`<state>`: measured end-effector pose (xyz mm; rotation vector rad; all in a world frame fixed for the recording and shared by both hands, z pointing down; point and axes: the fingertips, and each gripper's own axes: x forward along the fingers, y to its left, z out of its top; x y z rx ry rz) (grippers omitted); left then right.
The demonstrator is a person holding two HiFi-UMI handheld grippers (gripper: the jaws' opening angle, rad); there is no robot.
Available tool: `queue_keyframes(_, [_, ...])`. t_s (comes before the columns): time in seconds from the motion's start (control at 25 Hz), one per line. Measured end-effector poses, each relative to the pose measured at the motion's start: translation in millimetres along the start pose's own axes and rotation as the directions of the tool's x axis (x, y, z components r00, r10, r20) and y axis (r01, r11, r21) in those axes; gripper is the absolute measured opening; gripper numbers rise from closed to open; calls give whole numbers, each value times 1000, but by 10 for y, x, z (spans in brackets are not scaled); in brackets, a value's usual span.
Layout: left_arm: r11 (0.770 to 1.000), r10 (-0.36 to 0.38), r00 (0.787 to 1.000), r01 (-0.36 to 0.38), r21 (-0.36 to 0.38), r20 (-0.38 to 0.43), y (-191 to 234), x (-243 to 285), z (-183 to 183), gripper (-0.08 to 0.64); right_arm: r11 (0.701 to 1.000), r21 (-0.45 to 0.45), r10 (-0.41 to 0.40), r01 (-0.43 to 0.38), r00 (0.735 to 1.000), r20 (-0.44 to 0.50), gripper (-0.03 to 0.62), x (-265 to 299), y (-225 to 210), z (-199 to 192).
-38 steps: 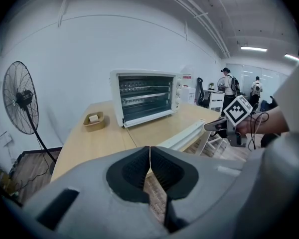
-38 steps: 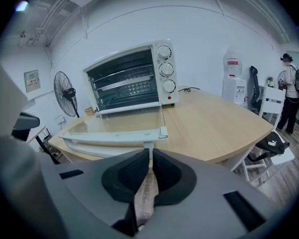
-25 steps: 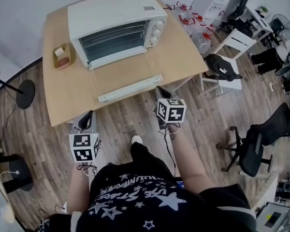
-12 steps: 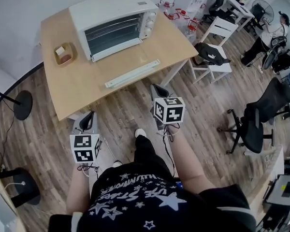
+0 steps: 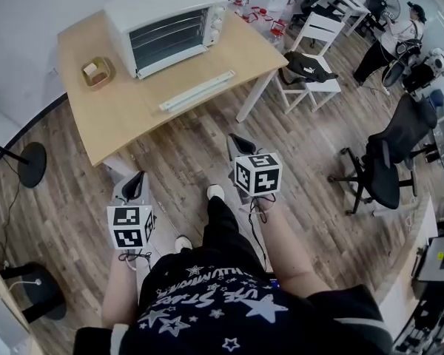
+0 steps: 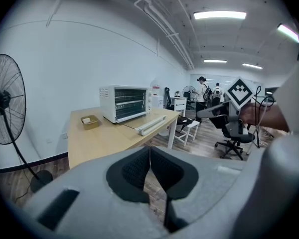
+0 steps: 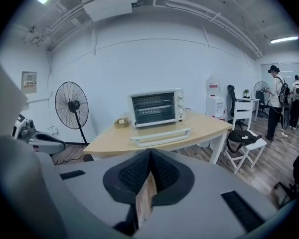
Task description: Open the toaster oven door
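Observation:
The white toaster oven (image 5: 166,24) stands at the back of a light wooden table (image 5: 111,117). Its glass door looks folded down flat, with the long white handle (image 5: 197,91) toward me; the racks show inside the oven (image 7: 157,108). Both grippers hang over the wood floor, well short of the table. My left gripper (image 5: 135,177) is shut, its black pads meeting with nothing between them (image 6: 149,151). The right gripper (image 5: 233,140) is also shut and empty (image 7: 150,153). The handle (image 7: 162,135) lies straight ahead of it, some way off.
A small wooden tray (image 5: 98,71) sits left of the oven. A fan's round base (image 5: 31,163) is on the floor at left. A white chair with a black bag (image 5: 307,69) stands right of the table, an office chair (image 5: 388,165) farther right, people (image 5: 396,39) beyond.
The table and oven have slid up and away in the head view as the person backs off. Both grippers stay shut, low over the floor.

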<state>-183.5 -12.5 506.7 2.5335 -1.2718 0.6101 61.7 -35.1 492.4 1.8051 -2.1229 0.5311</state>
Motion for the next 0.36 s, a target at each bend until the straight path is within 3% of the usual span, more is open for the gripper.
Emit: queue_keyframes(0.36, [999,-37,999,37,19,-11,-205,-383,-294,21,1000,-6,-3,3,1000,-2,3,-482,260,-310])
